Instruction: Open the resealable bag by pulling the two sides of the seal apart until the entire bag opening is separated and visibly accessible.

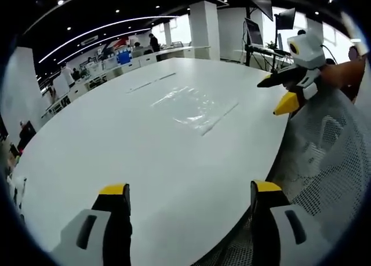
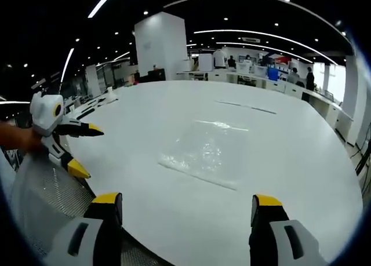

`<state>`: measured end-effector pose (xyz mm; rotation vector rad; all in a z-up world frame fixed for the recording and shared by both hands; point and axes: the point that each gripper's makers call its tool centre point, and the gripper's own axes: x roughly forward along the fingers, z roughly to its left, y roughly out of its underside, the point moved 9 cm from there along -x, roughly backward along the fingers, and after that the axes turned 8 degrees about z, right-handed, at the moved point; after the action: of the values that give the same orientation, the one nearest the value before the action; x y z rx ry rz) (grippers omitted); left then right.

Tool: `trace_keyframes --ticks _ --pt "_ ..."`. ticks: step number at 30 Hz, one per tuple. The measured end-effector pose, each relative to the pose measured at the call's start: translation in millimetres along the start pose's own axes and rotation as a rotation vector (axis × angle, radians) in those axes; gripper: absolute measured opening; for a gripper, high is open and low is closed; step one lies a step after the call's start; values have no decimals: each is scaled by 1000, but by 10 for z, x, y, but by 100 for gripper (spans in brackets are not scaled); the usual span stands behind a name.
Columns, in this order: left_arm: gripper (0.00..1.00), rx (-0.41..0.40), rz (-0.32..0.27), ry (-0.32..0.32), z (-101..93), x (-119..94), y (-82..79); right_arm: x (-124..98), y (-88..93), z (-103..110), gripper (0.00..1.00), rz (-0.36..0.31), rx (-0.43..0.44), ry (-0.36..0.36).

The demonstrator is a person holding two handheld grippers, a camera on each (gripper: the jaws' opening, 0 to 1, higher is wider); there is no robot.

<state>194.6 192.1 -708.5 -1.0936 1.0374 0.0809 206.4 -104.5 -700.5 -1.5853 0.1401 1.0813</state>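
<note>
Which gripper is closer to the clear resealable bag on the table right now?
Neither clearly; it's about even. The left gripper and the right gripper both hang open at the table's near edge, apart from the resealable bag, which lies flat and untouched.

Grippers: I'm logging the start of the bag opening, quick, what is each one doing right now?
Left gripper: open, empty, short of the bag.
Right gripper: open, empty, short of the bag.

The clear bag (image 1: 194, 106) barely stands out against the white table (image 1: 116, 144); its seal is too faint to judge.
</note>
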Motion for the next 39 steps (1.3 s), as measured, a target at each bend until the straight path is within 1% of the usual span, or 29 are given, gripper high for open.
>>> trace_keyframes --ticks 3,5,7,8,9,10,11,13,15,18,22,24,25,26,30,32,33,34,36,38,39 --pt "84 -16 8 14 7 -4 2 28 -1 -32 92 14 3 -11" --pt "85 -16 28 22 6 -3 12 44 2 -39 92 33 -7 -15" --pt "84 -14 43 29 6 -5 18 53 -10 -49 90 40 -37 -25" --pt "83 -15 43 31 5 -6 16 58 -19 -53 88 42 -51 -31" --pt "83 -17 44 37 0 -10 9 69 -29 -43 82 46 -78 -63" --pt "83 -20 56 43 -2 -12 3 74 -32 -45 79 49 -83 -67" --pt "82 -26 75 54 -8 -15 2 86 -37 -48 78 57 -91 -72" --pt "81 -8 70 57 -12 -24 -22 130 -68 -49 77 61 -126 -80" --pt "81 2 76 53 -8 -30 -47 162 -84 -54 76 70 -138 -84" --pt "80 12 70 55 5 -33 -98 217 -137 -49 75 73 -167 -106" --pt "79 40 71 60 19 -31 -130 276 -202 -82 70 85 -215 -110" --pt "79 45 75 64 41 -20 -136 320 -235 -123 67 93 -216 -120" --pt "79 42 77 66 50 -22 -139 339 -243 -138 65 89 -195 -130" --pt "79 35 78 69 60 -25 -145 363 -246 -159 63 100 -181 -140" --pt "78 23 65 72 68 -38 -169 443 -249 -210 57 125 -203 -132" --pt "79 3 47 82 70 -36 -183 483 -237 -224 56 141 -204 -139" --pt "80 -14 35 88 71 -34 -192 510 -225 -230 55 160 -207 -145" --pt "81 -21 33 90 73 -34 -195 530 -221 -240 55 166 -218 -142" --pt "82 -31 21 83 81 -30 -209 566 -215 -280 54 181 -272 -124" --pt "83 -41 12 79 88 -27 -229 591 -224 -299 51 195 -293 -121" --pt "84 -45 5 82 86 -24 -240 599 -234 -305 49 191 -298 -124"
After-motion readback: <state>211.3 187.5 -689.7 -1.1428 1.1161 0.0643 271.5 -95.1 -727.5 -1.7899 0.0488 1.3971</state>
